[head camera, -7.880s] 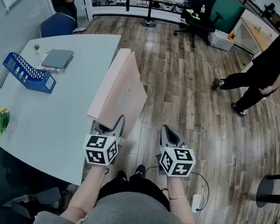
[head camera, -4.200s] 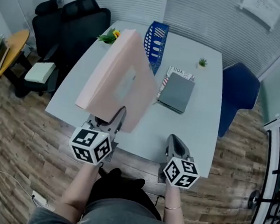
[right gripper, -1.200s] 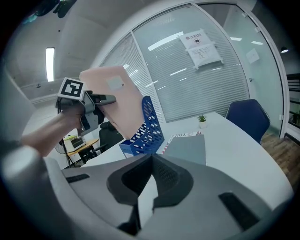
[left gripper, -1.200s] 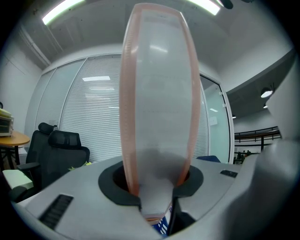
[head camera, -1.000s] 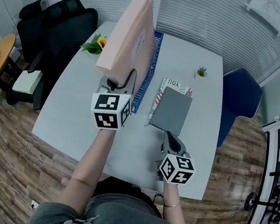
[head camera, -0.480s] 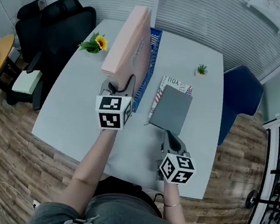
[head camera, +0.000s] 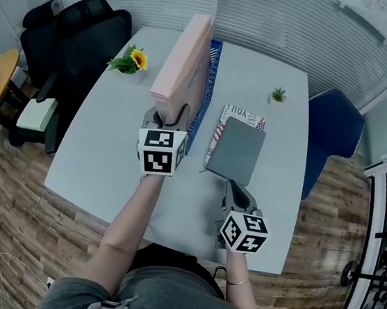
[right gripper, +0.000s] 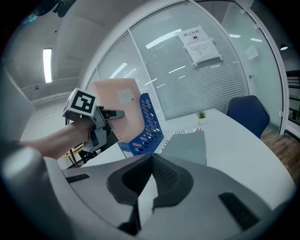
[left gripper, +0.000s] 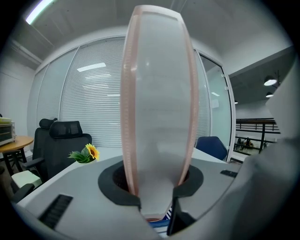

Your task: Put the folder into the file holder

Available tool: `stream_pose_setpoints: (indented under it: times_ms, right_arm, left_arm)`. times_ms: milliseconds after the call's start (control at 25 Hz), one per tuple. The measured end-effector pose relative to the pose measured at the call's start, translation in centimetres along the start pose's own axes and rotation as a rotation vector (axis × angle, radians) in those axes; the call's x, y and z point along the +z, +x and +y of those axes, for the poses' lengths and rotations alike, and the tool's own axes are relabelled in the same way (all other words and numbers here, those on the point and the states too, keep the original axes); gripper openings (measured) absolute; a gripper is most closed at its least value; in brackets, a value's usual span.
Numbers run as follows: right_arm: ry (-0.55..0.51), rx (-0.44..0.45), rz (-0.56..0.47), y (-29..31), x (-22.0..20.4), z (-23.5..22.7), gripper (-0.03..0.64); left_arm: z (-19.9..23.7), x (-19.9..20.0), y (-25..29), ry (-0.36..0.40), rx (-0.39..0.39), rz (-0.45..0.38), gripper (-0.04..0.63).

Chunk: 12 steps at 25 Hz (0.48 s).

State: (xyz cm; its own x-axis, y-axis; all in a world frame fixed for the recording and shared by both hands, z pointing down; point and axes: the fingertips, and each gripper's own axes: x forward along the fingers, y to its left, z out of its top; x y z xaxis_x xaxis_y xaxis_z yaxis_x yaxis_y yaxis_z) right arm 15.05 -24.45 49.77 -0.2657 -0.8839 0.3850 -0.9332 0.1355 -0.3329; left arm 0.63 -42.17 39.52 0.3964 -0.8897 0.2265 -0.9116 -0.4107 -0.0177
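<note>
Folder [head camera: 183,65] stands upright, clenched at its near edge by left hand-held gripper [head camera: 168,117], beside file holder [head camera: 197,126] on table [head camera: 110,147]. Right hand-held gripper [head camera: 234,190] is closed and empty. Best handling, I judge: keep folder vertical, line its bottom edge with a slot, lower straight.

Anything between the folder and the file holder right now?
Nothing visible. The left gripper grips the folder upright at the holder; the slot itself is hidden behind the folder. The notebook lies to the holder's right, off the path.
</note>
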Motion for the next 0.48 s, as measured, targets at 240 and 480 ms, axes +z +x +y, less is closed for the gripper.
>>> stream_pose_setpoints:
  times_ms: [240, 480]
  right_arm:
    - [0.010, 0.004, 0.001, 0.1, -0.2, 0.1, 0.006]
    - [0.014, 0.004, 0.007, 0.1, -0.2, -0.2, 0.006]
  left_arm:
    - [-0.3, -0.2, 0.7, 0.023, -0.006, 0.033, 0.152]
    - [-0.4, -1.0, 1.5, 0.017, -0.006, 0.068, 0.152]
